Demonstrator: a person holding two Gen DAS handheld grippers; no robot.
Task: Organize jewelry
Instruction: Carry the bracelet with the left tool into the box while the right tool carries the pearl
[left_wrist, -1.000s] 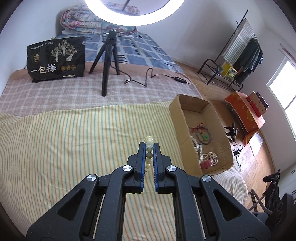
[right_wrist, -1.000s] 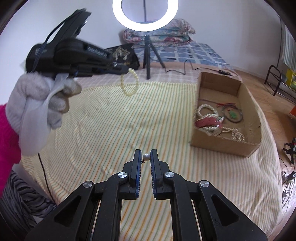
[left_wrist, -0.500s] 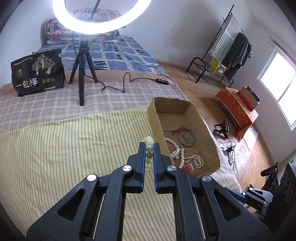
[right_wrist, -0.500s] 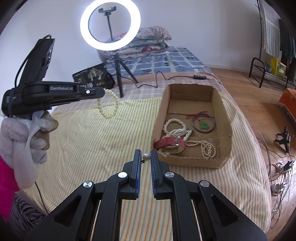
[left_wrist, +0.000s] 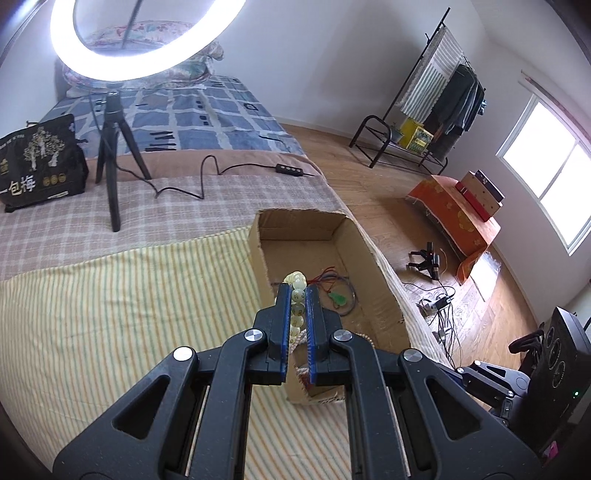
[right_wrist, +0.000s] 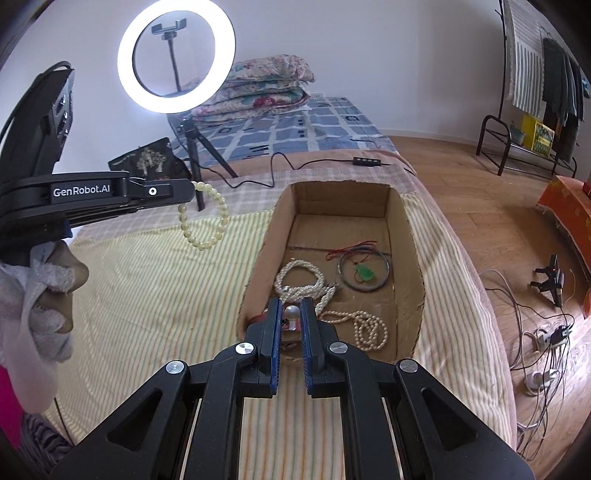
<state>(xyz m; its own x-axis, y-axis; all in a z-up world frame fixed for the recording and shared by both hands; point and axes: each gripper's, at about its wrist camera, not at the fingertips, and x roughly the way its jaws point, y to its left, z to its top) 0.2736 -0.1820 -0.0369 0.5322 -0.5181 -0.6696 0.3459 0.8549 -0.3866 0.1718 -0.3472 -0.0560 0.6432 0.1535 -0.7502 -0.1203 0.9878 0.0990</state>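
Pinching one bead at the rim, the left gripper (right_wrist: 190, 192) let the pale bead bracelet (right_wrist: 204, 221) hang as an upright loop over the striped sheet (right_wrist: 147, 288), beside the cardboard box (right_wrist: 410, 236), probably bound there; rightward, the right gripper (right_wrist: 290, 319) clamped a small pearl piece (right_wrist: 291, 313) above that box.

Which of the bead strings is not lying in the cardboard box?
The pale yellow-green bead bracelet: it hangs in the air from the left gripper. The white pearl strands all lie inside the cardboard box.
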